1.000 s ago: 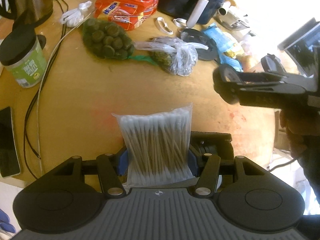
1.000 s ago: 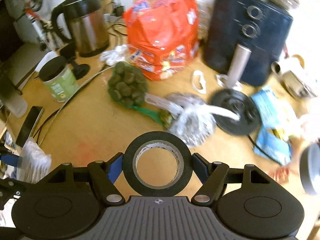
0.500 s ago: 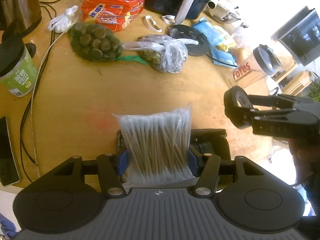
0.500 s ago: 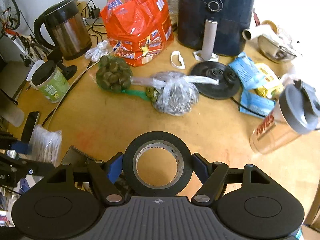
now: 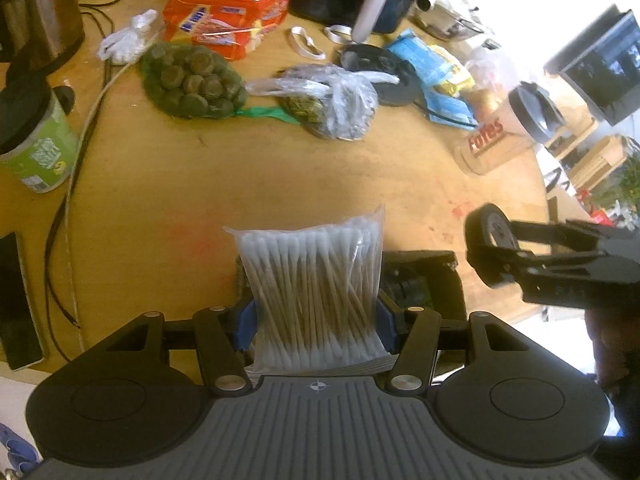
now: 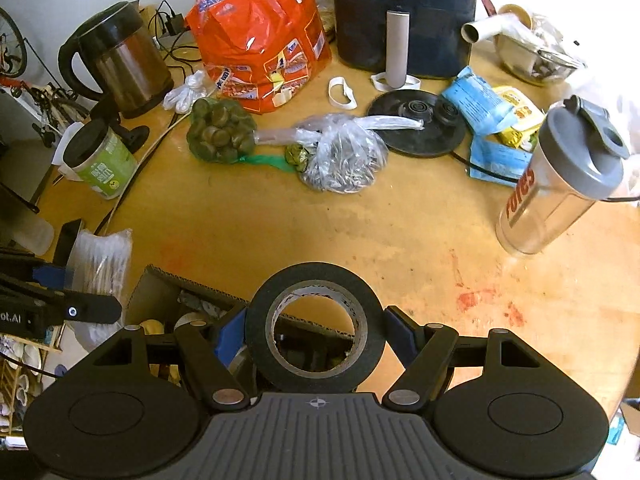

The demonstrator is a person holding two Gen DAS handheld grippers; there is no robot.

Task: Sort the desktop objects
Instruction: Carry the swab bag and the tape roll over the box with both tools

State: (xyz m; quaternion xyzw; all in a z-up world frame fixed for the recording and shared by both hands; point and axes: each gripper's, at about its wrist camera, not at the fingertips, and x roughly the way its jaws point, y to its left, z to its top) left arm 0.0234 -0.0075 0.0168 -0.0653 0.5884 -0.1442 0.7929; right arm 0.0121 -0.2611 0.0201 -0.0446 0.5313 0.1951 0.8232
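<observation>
My left gripper (image 5: 316,312) is shut on a clear bag of cotton swabs (image 5: 316,292), held upright above a small cardboard box (image 5: 420,276) at the table's near edge. My right gripper (image 6: 316,332) is shut on a roll of black tape (image 6: 316,324), held over the same box (image 6: 168,292), which holds several small items. The tape roll also shows in the left wrist view (image 5: 490,252) at the right. The swab bag also shows in the right wrist view (image 6: 100,260) at the left.
On the wooden table (image 6: 280,232): a shaker bottle (image 6: 560,184), a clear bag (image 6: 344,160), a green net bag (image 6: 220,132), an orange snack bag (image 6: 260,40), an air fryer (image 6: 404,12), a kettle (image 6: 116,60), a green jar (image 6: 100,160), blue packets (image 6: 488,116), a phone (image 5: 16,300) and cables.
Both grippers have pulled back toward the table's near edge with their loads. The cardboard box has come into view below them.
</observation>
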